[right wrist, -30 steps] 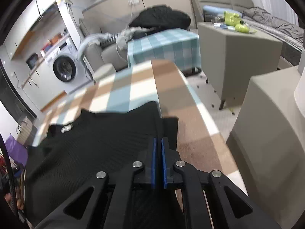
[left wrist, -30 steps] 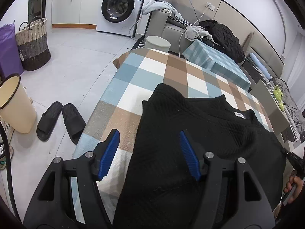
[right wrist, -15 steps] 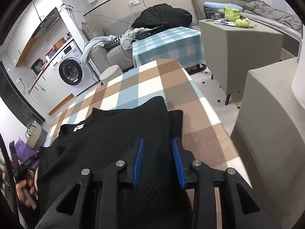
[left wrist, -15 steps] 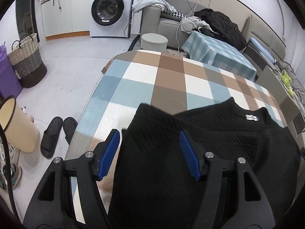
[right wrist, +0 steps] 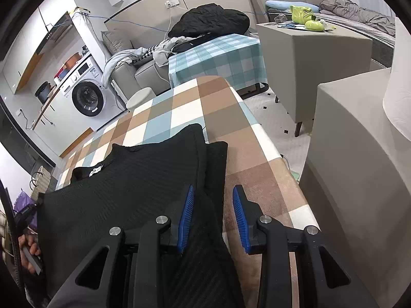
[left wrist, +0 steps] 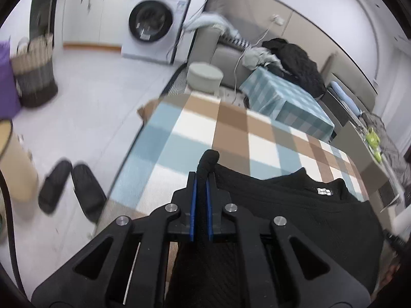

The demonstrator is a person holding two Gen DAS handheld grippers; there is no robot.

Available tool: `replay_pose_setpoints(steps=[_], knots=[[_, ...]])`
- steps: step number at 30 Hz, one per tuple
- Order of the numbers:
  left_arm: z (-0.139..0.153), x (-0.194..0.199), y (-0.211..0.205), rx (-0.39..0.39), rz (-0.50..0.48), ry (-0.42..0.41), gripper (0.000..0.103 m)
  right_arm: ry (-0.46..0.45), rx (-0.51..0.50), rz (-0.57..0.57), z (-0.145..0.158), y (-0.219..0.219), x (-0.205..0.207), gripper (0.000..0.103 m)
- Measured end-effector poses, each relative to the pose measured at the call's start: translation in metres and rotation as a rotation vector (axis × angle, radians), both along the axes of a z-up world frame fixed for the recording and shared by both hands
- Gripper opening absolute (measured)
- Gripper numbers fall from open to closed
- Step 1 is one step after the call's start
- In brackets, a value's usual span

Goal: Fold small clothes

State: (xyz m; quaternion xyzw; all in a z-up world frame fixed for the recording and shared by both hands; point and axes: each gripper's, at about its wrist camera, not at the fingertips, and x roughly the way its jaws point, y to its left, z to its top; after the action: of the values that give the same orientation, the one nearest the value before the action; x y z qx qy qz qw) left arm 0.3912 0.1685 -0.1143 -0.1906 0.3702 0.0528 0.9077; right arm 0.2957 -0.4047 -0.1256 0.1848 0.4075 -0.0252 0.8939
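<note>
A black knit sweater (left wrist: 295,210) lies spread on a table with a brown, blue and white checked cloth (left wrist: 231,128); its collar label faces up. My left gripper (left wrist: 201,179) is shut on the sweater's left edge, and a fold of fabric pokes up between the blue pads. In the right wrist view the sweater (right wrist: 133,179) lies with a sleeve folded along its right side. My right gripper (right wrist: 213,197) is open over that right edge, gripping nothing.
The table's right edge drops to the floor beside a beige ottoman (right wrist: 346,166). A washing machine (left wrist: 154,23), a wicker basket (left wrist: 36,77), black slippers (left wrist: 72,187) and a cream bin (left wrist: 10,159) stand on the floor to the left. A second checked table (left wrist: 285,102) stands behind.
My left gripper has shut on the sweater's left edge, having been open. My right gripper has opened from shut and let go of the right edge.
</note>
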Motion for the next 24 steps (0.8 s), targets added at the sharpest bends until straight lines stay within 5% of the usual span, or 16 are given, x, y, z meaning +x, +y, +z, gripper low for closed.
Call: replay_pose_setpoints(steps=[10,12,15,18,22,24], knots=[[-0.017,-0.004,-0.013,0.036,-0.034,0.069,0.015,0.025,0.0,0.042,-0.011,0.011,0.037,0.032],[-0.018,-0.005,-0.013,0.039,-0.034,0.074,0.015,0.033,-0.036,0.06,-0.013,0.017,0.044,0.005],[-0.015,-0.01,-0.013,0.044,-0.031,0.059,0.015,-0.078,-0.037,0.08,0.005,0.019,0.036,0.004],[-0.016,-0.013,-0.01,0.043,-0.022,0.064,0.015,-0.044,-0.066,0.035,0.005,0.015,0.035,0.004],[-0.017,-0.02,-0.008,0.011,-0.02,0.072,0.015,0.079,-0.074,0.038,-0.015,0.016,0.043,0.01],[-0.017,-0.028,-0.01,0.013,-0.024,0.075,0.022,0.067,-0.032,0.049,-0.014,0.015,0.033,0.032]])
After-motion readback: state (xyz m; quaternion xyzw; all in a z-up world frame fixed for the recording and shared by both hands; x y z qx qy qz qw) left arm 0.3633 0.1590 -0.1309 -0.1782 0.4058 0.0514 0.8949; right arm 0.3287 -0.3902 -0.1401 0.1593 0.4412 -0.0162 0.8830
